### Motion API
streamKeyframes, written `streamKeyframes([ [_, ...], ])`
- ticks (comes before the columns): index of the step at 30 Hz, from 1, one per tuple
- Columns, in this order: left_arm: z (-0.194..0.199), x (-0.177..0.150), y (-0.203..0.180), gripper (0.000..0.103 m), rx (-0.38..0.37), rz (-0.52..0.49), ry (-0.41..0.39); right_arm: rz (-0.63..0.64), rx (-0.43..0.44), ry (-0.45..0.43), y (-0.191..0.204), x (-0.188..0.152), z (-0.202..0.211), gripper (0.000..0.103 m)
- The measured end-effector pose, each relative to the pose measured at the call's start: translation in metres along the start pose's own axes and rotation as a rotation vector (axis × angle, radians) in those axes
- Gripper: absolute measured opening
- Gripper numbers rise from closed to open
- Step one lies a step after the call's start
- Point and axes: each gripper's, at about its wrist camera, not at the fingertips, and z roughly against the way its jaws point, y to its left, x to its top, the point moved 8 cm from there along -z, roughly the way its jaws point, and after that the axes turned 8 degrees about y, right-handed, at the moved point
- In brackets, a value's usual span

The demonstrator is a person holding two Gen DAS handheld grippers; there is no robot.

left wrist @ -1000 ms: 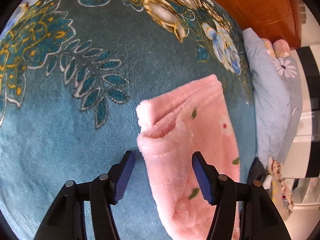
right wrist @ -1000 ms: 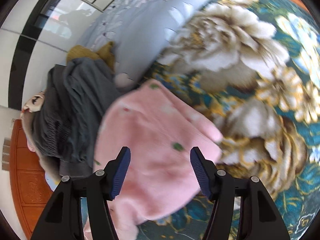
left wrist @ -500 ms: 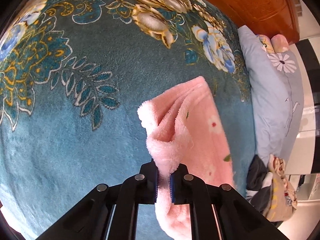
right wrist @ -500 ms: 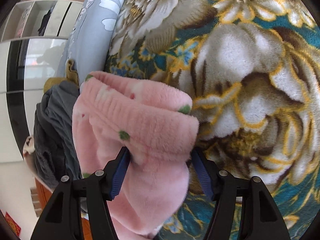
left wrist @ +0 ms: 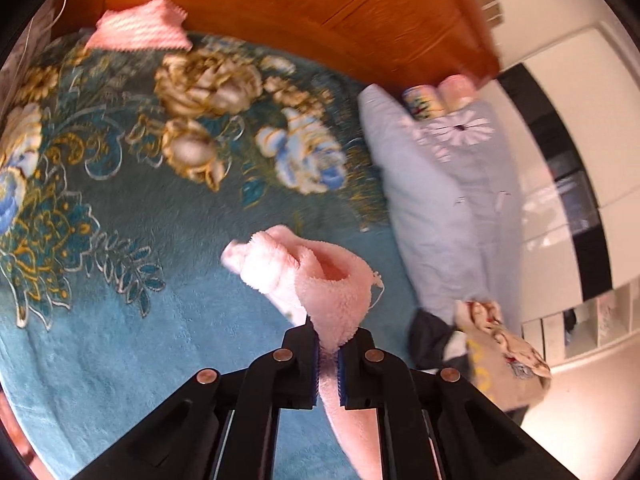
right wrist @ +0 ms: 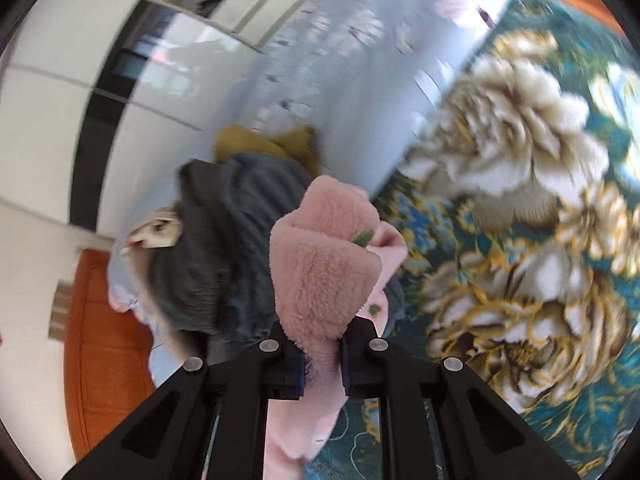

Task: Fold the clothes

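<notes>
A fluffy pink garment (left wrist: pixel 316 280) with small green marks hangs above the teal flowered blanket (left wrist: pixel 120 240). My left gripper (left wrist: pixel 328 364) is shut on one bunched edge of it, and the cloth trails down between the arms. In the right wrist view the same pink garment (right wrist: pixel 324 272) bulges up in a thick wad between the pads. My right gripper (right wrist: pixel 323 364) is closing on that wad, its pads pressing the fleece. Both ends are lifted off the bed.
A pale blue pillow (left wrist: pixel 436 200) lies along the bed's edge beside an orange wooden headboard (left wrist: pixel 320 12). A folded pink cloth (left wrist: pixel 140 28) rests at the far corner. Dark grey clothes (right wrist: pixel 216 248) and a mustard garment (right wrist: pixel 264 144) are heaped by the pillow.
Both grippers went from open around the pink garment to closed on it, the left first, then the right. Both have risen, lifting the garment off the blanket.
</notes>
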Motion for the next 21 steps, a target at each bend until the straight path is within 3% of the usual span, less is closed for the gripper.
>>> streamKeyframes([
  [2, 0.001, -0.016, 0.02, 0.007, 0.055, -0.019, 0.015, 0.033, 0.006, -0.02, -0.001, 0.001, 0.021, 0.013],
  [4, -0.008, -0.036, 0.05, 0.007, 0.128, -0.011, 0.06, 0.005, -0.047, 0.004, -0.031, -0.002, 0.021, 0.013],
  [8, -0.051, -0.087, 0.135, 0.007, 0.246, 0.194, 0.241, -0.158, -0.222, 0.095, -0.125, -0.032, -0.001, 0.014],
  [11, -0.058, -0.103, 0.165, 0.007, 0.245, 0.295, 0.263, -0.297, -0.295, 0.119, -0.178, -0.054, -0.016, 0.014],
  [14, -0.056, -0.103, 0.169, 0.007, 0.208, 0.327, 0.252, -0.286, -0.312, 0.13, -0.179, -0.054, -0.02, 0.014],
  [21, -0.056, -0.105, 0.171, 0.01, 0.212, 0.33, 0.247, -0.242, -0.349, 0.162, -0.172, -0.042, -0.023, 0.019],
])
